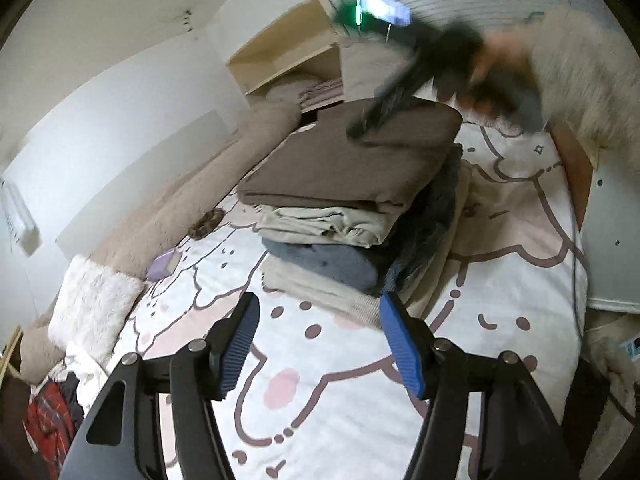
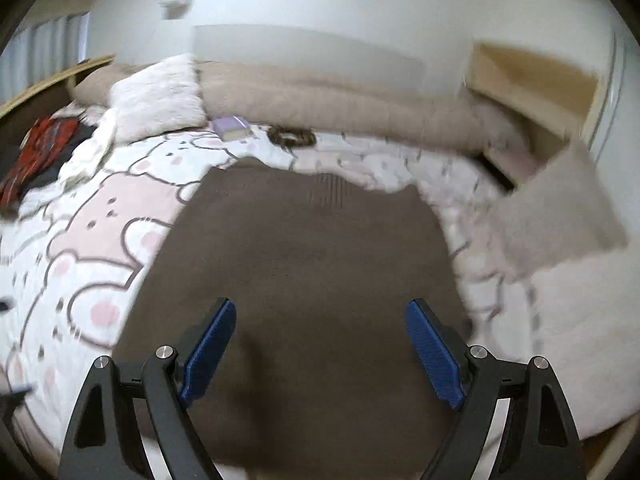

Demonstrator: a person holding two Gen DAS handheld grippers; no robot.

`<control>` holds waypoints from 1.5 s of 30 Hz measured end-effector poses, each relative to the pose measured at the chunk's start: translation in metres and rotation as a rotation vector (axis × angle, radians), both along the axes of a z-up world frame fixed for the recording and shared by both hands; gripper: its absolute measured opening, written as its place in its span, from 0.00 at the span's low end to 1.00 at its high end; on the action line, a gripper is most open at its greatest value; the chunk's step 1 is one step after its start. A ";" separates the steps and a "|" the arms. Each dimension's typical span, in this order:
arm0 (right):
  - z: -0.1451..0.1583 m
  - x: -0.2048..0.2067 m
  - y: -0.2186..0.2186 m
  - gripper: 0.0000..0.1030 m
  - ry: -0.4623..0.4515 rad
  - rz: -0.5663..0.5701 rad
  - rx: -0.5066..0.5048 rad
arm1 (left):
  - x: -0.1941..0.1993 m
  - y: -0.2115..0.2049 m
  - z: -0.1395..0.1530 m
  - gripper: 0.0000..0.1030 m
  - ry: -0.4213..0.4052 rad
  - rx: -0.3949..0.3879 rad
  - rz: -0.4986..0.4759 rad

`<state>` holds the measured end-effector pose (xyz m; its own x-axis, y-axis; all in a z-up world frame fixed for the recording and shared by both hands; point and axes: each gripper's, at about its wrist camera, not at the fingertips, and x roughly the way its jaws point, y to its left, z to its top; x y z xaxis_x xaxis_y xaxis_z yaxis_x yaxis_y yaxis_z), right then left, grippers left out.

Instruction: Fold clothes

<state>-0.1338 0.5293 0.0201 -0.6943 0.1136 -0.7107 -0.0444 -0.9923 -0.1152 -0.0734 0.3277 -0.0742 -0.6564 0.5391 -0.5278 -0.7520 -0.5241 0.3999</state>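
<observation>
From the left wrist we see our left tool [image 1: 320, 344] spread with nothing between its blue pads, hanging over the cartoon-print bedspread [image 1: 340, 400] just short of a stack of folded clothes [image 1: 348, 216] topped by a brown garment [image 1: 352, 164], while the blurred right tool [image 1: 384, 108] hovers over that garment's far corner. From the right wrist, our right tool [image 2: 320, 344] is spread wide and empty above the flat brown garment [image 2: 304, 256] on the bed.

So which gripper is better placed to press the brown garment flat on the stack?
Probably right: the right gripper hangs open directly over the brown garment, while the left gripper sits back over the bedsheet.
</observation>
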 end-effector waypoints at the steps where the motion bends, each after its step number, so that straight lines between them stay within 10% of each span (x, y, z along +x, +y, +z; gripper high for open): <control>1: -0.025 -0.017 0.025 0.84 -0.027 -0.019 -0.038 | 0.002 -0.004 0.001 0.64 -0.001 0.007 0.010; 13: -0.049 0.050 -0.034 0.85 0.170 -0.116 -0.033 | 0.018 -0.051 0.026 0.95 -0.052 0.174 0.111; 20: -0.095 0.058 -0.062 0.85 0.070 -0.202 -0.047 | 0.025 -0.082 0.046 0.99 -0.077 0.272 0.172; 32: -0.012 0.144 -0.095 1.00 0.345 -0.238 -0.113 | 0.032 -0.136 0.057 1.00 -0.093 0.357 0.312; 45: 0.018 0.206 -0.144 1.00 0.354 -0.294 0.038 | 0.057 -0.187 0.065 1.00 -0.061 0.372 0.417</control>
